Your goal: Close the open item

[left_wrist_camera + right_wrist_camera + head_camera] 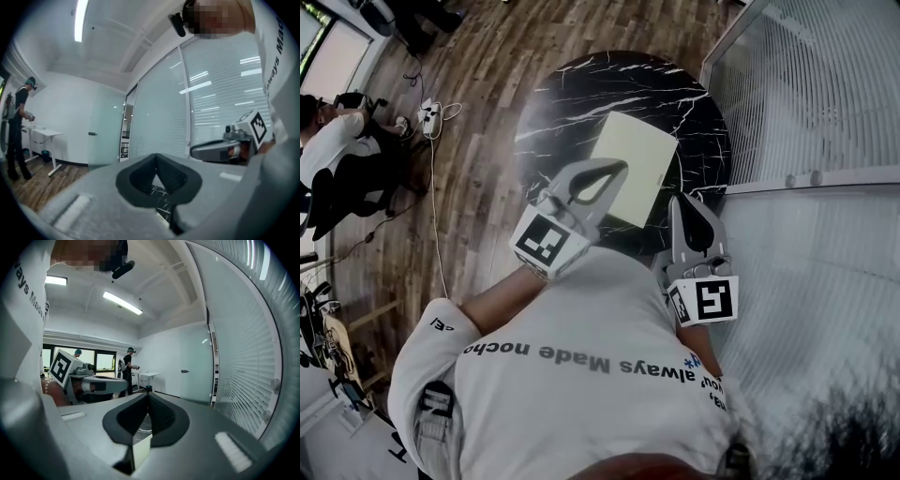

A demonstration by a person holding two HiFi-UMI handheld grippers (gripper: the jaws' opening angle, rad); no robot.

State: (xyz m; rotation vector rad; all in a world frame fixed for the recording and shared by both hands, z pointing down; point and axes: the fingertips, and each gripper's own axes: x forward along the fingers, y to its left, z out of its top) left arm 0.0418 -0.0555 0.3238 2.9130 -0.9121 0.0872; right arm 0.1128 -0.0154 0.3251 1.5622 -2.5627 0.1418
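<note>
Dim head view, bright ceiling strip lights (122,303), fisheye-dark corners, soft near foreground

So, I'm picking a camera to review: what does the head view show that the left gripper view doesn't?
Only the head view: the whole round marble table with the pale flat item lying on it. Only the left gripper view: a standing person across the room, and a ceiling light. Both: the right gripper, the slatted glass wall, the left gripper, jaws together.

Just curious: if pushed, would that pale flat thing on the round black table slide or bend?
The pale flat thing lies low, so it probably won't roll or tip. The table looks polished, so it may slide. Stiffness: cannot tell.
</note>
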